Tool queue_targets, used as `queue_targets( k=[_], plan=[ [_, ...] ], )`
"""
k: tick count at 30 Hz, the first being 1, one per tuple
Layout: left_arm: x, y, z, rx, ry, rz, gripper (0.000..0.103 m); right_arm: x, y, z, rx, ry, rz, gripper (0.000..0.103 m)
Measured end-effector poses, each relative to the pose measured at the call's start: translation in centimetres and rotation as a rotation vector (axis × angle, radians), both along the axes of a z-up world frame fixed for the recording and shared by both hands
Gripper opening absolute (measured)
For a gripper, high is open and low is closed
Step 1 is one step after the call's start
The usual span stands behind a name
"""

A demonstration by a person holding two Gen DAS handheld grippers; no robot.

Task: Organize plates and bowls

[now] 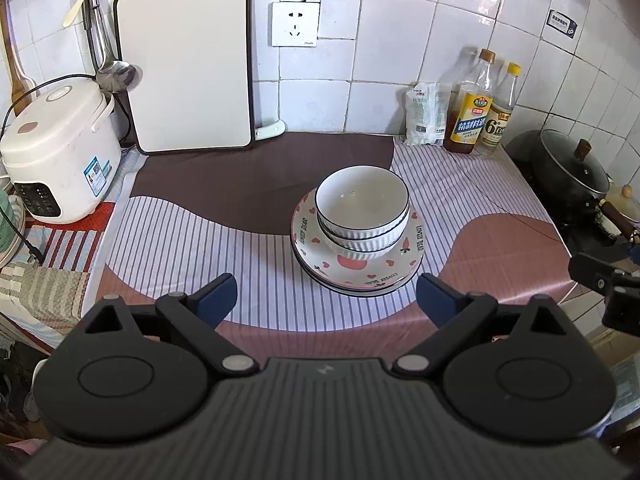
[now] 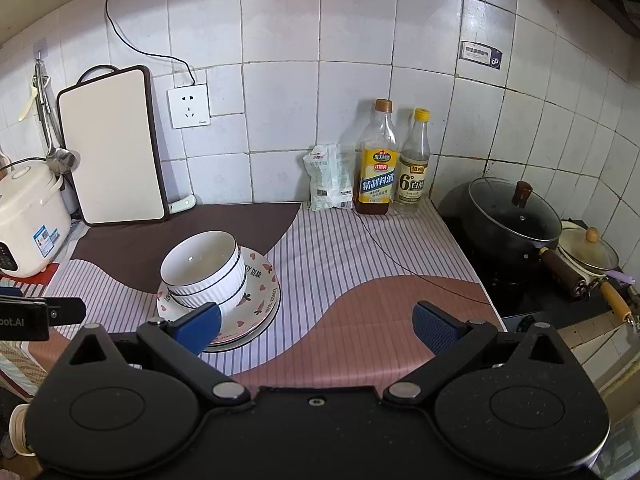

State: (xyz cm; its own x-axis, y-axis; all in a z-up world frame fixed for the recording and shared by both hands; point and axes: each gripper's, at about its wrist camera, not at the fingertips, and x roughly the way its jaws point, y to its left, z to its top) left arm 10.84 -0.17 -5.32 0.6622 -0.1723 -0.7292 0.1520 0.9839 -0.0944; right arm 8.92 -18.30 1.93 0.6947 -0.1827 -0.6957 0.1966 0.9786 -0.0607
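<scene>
Two white ribbed bowls (image 1: 362, 208) with dark rims sit nested on a stack of plates (image 1: 394, 274) with pink hearts, in the middle of the counter. They also show in the right wrist view as bowls (image 2: 202, 268) on plates (image 2: 262, 296). My left gripper (image 1: 326, 300) is open and empty, held back just in front of the stack. My right gripper (image 2: 316, 328) is open and empty, to the right of the stack; its left finger overlaps the plates' near edge in view.
A rice cooker (image 1: 56, 160) and a cutting board (image 1: 186, 64) stand at the back left. Bottles (image 2: 376, 160) and a packet (image 2: 328, 178) stand at the back. A lidded black pot (image 2: 512, 216) and a small pan (image 2: 588, 250) sit on the stove at right.
</scene>
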Motion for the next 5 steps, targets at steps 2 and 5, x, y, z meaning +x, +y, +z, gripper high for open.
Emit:
queue_targets(
  k=[2, 5],
  plan=[
    [-0.06, 0.04, -0.01, 0.001, -0.004, 0.003, 0.097, 0.06, 0.02, -0.02, -0.001, 0.001, 0.002, 0.103],
    [-0.18, 0.06, 0.05, 0.002, -0.007, 0.006, 0.097, 0.04, 0.08, -0.04, 0.000, 0.001, 0.002, 0.103]
  ],
)
